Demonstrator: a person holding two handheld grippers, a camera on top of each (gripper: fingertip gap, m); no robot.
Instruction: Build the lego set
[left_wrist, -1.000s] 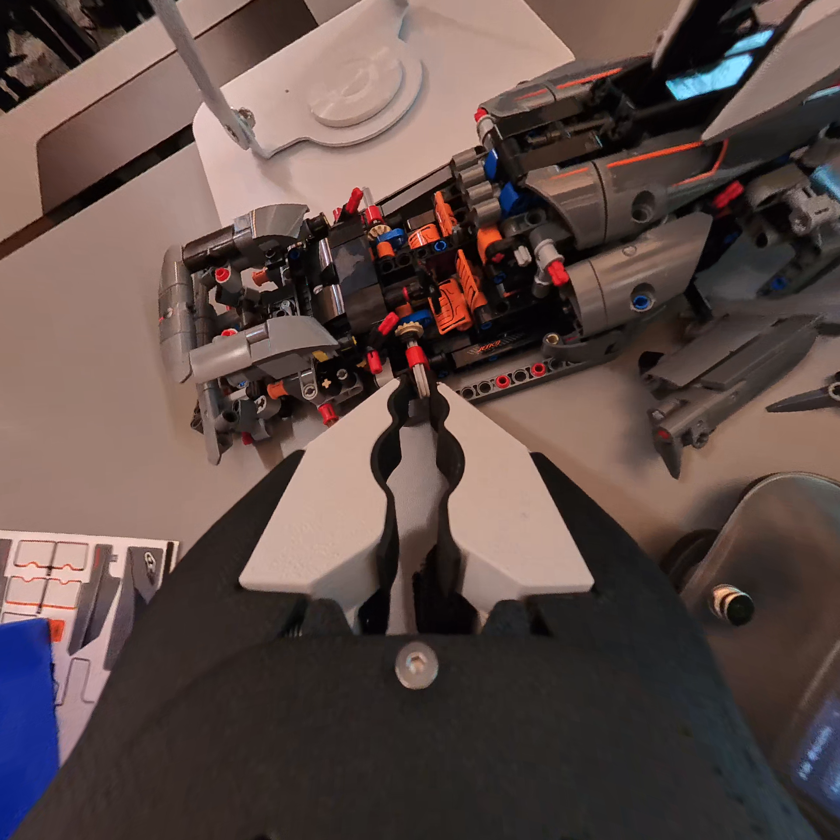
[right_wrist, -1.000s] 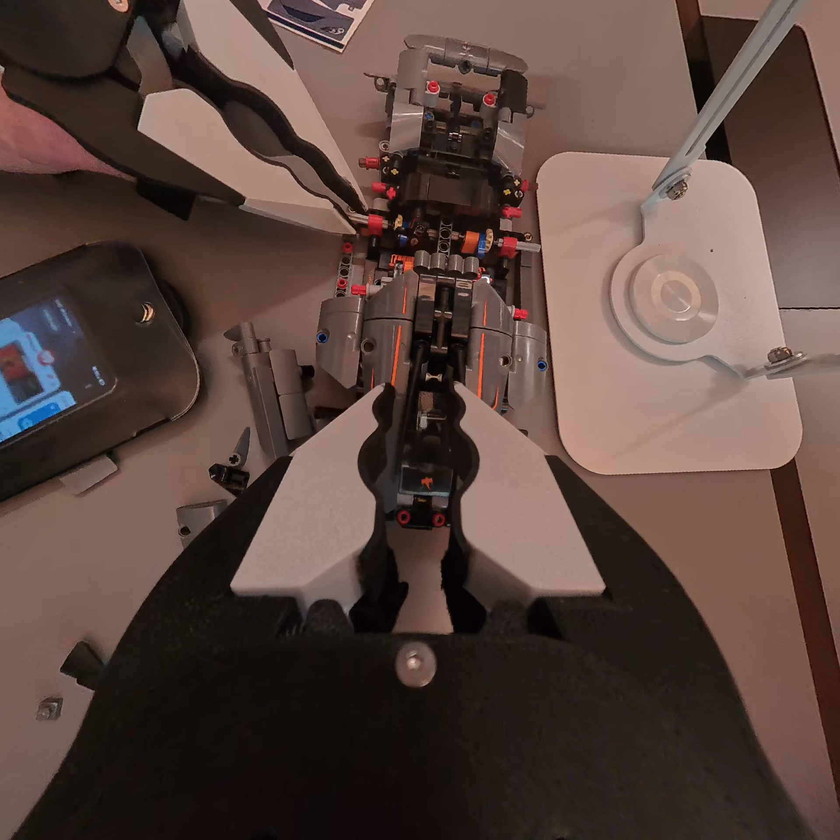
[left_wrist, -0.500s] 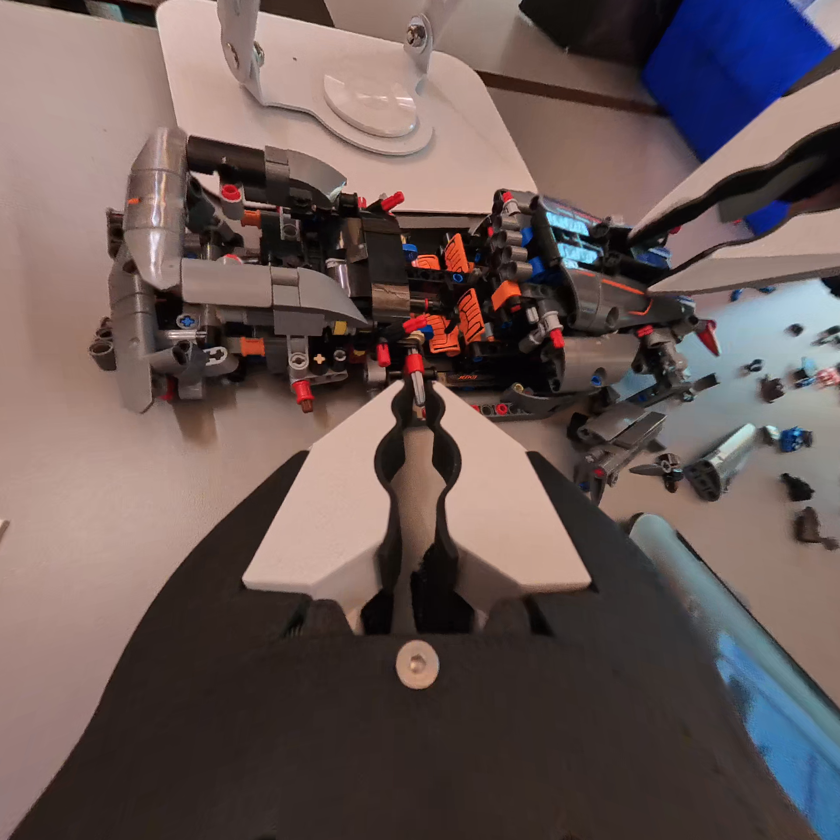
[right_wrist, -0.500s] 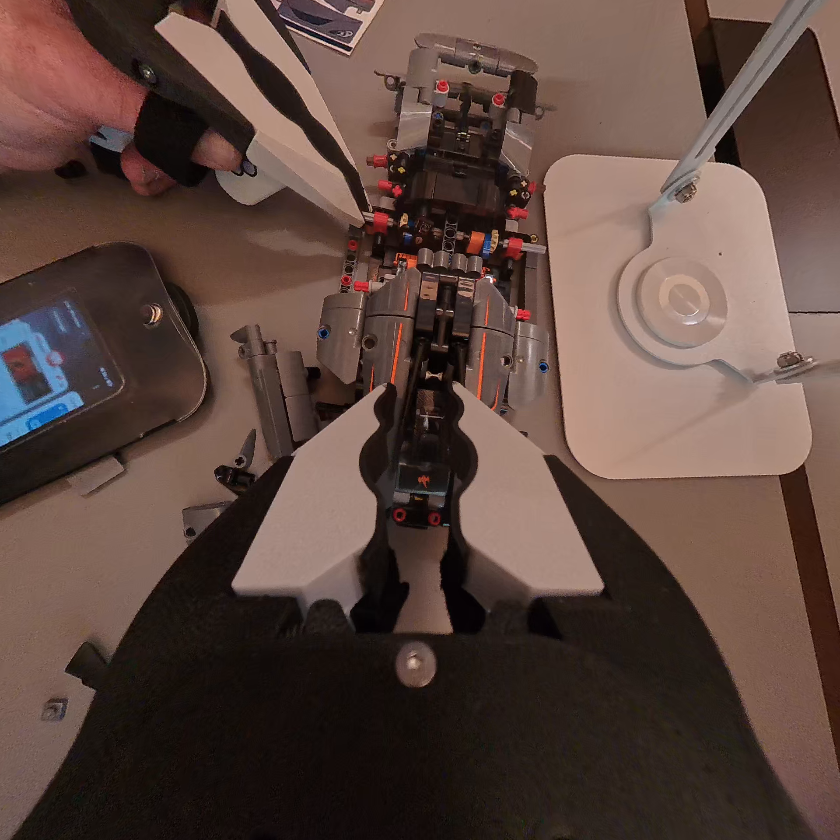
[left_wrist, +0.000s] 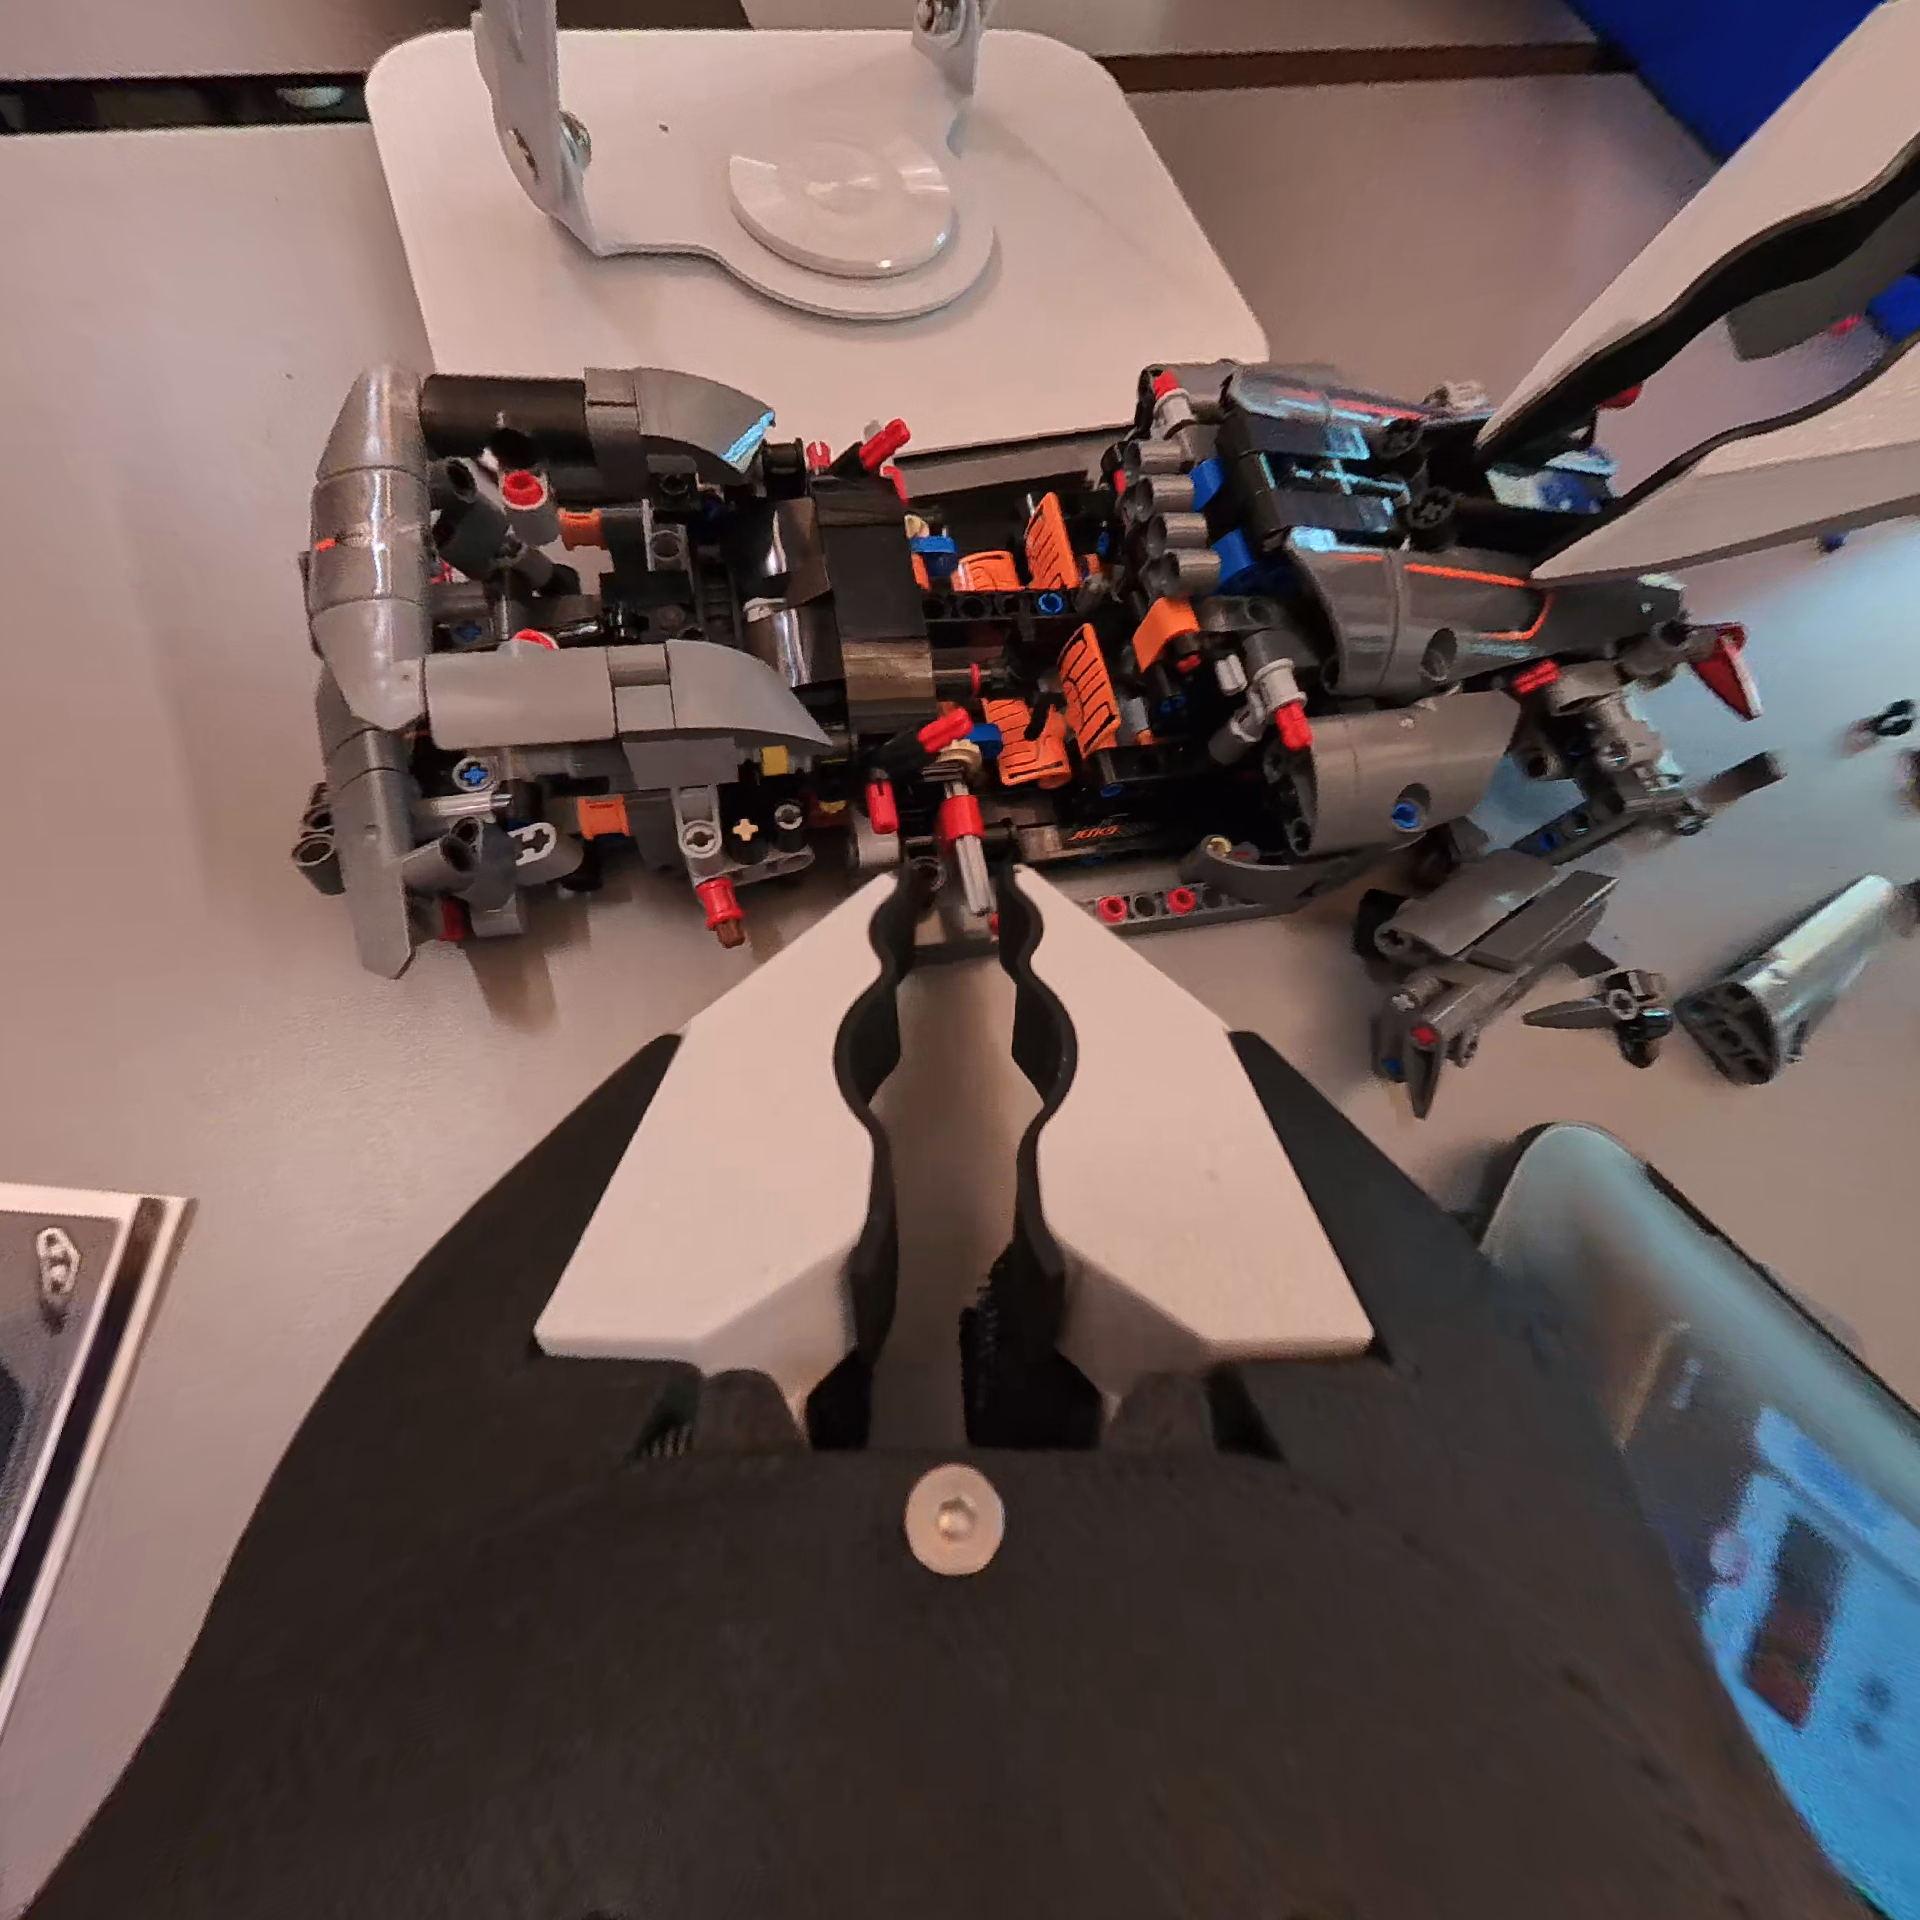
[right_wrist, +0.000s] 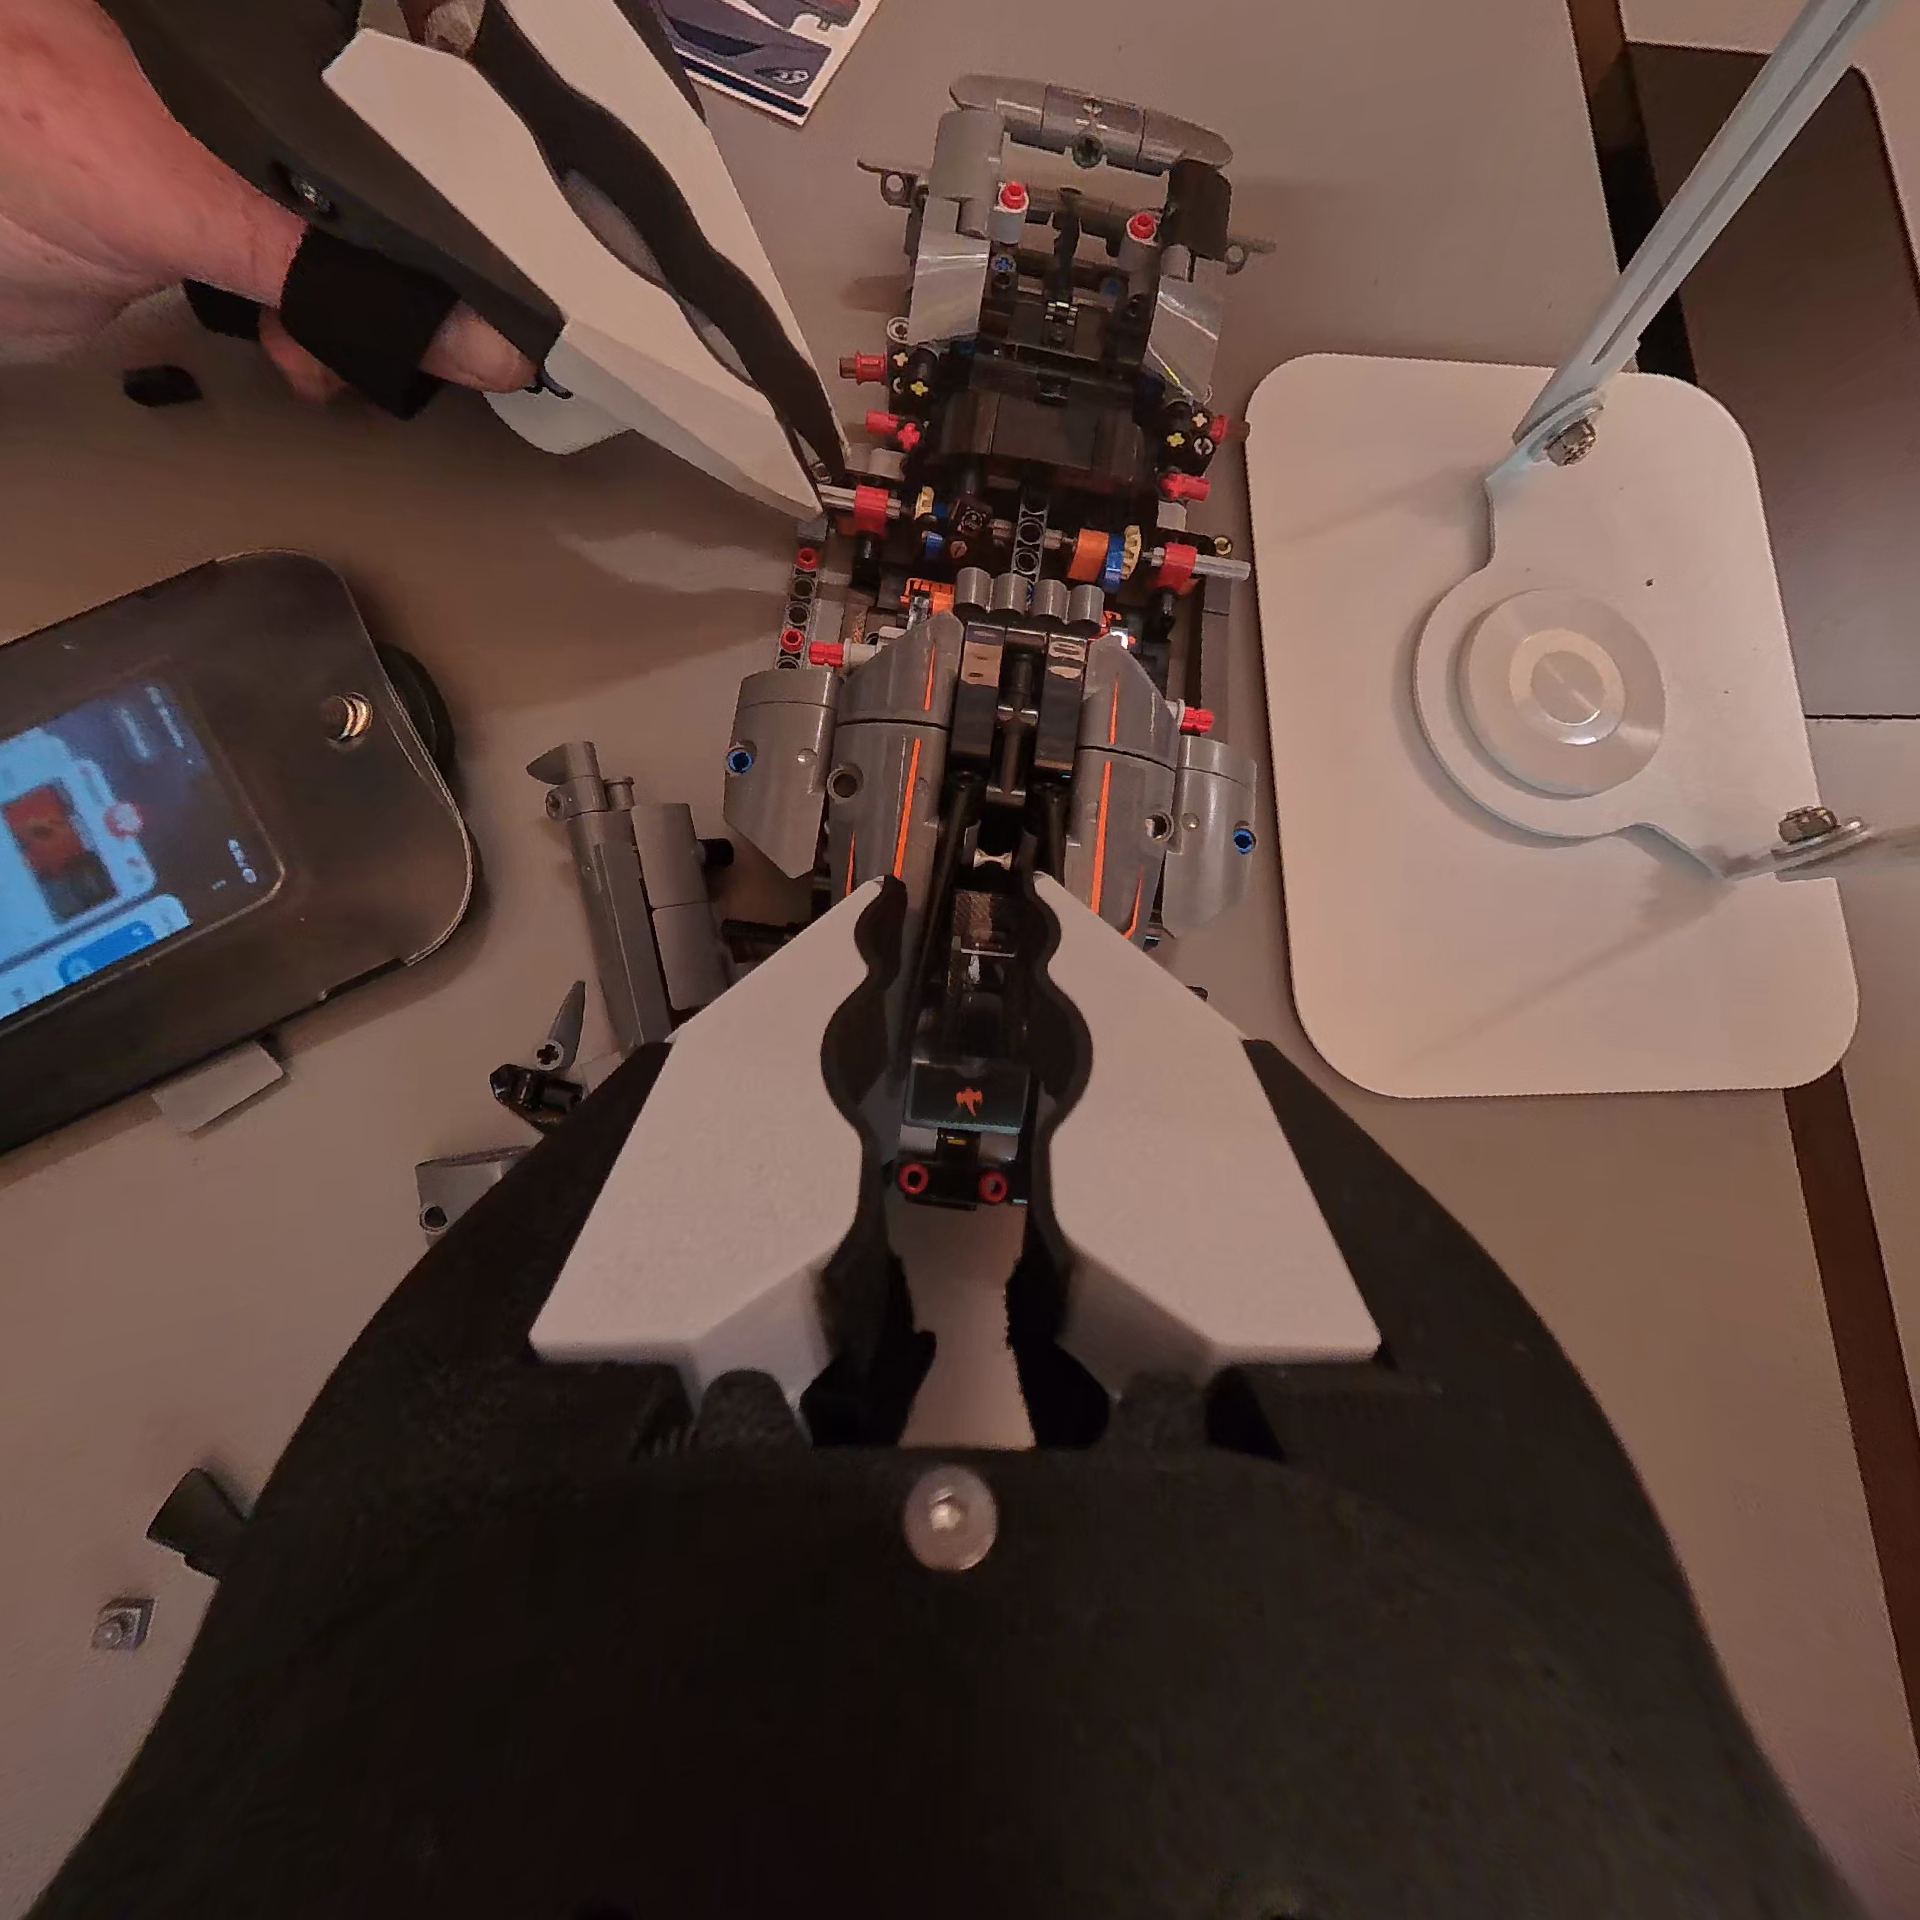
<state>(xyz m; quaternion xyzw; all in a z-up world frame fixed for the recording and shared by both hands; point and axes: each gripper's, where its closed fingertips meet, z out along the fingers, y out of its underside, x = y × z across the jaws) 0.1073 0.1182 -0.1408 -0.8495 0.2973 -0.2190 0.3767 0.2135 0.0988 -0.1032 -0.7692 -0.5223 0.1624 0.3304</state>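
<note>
grey and orange, the half-built lego model (left_wrist: 987, 644) lay lengthwise on the pale tabletop (left_wrist: 156, 416), just beside a white stand base (left_wrist: 810, 187). the right gripper (right_wrist: 961, 904) was clenched around the model's narrow dark end, seemingly to brace it, while the left gripper (left_wrist: 956, 888) was clamped on a thin grey axle (left_wrist: 971, 873) with a red bush, jutting from the model's side, probably to seat it. loose grey pieces (left_wrist: 1496, 956), a phone in a dark holder (right_wrist: 208, 831) and a printed sheet (left_wrist: 62, 1351) lay around, in dim, warm room light.
</note>
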